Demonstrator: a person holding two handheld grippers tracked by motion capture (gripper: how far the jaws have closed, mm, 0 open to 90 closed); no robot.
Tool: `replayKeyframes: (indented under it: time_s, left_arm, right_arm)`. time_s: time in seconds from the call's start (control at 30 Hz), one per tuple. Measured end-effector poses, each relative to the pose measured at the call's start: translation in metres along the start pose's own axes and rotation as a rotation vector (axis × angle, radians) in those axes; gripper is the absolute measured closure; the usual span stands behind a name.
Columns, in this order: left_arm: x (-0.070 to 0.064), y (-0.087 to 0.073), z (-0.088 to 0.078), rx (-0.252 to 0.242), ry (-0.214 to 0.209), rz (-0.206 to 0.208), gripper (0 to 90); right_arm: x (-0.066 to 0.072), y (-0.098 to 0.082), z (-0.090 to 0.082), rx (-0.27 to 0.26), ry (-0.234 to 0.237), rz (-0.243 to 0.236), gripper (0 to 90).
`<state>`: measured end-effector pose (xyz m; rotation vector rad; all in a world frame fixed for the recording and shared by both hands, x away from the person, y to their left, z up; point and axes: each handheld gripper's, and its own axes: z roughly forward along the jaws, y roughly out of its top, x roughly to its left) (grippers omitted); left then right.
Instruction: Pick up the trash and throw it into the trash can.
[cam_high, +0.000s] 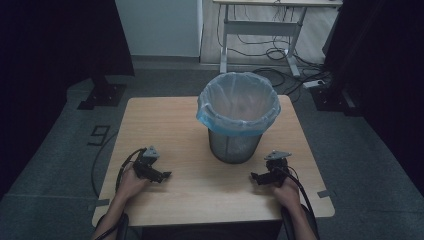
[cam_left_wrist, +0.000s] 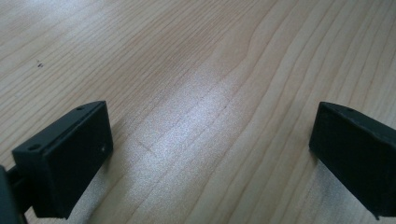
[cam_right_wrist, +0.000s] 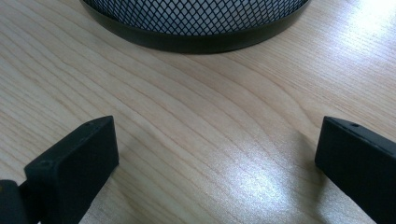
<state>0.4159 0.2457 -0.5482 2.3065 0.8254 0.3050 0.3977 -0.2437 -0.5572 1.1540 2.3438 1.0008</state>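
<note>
Both hand-held grippers, left (cam_high: 162, 175) and right (cam_high: 256, 177), sit spread and empty on the light wooden bench (cam_high: 165, 125), so I'd pinch the black mesh wastebasket's (cam_high: 235, 146) blue plastic liner (cam_high: 235, 125) rim gently from opposite sides.

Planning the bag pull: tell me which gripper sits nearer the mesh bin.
Right. The right gripper sits just off the mesh bin; the left gripper lies farther away.
</note>
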Motion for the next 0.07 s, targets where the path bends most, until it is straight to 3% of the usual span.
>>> replayKeyframes:
  time_s: [0.07]
  left_arm:
    - [0.0000,0.0000,0.0000,0.000,0.000,0.000,0.0]
  right_arm:
    - [0.0000,0.0000,0.0000,0.000,-0.002,0.000,0.0]
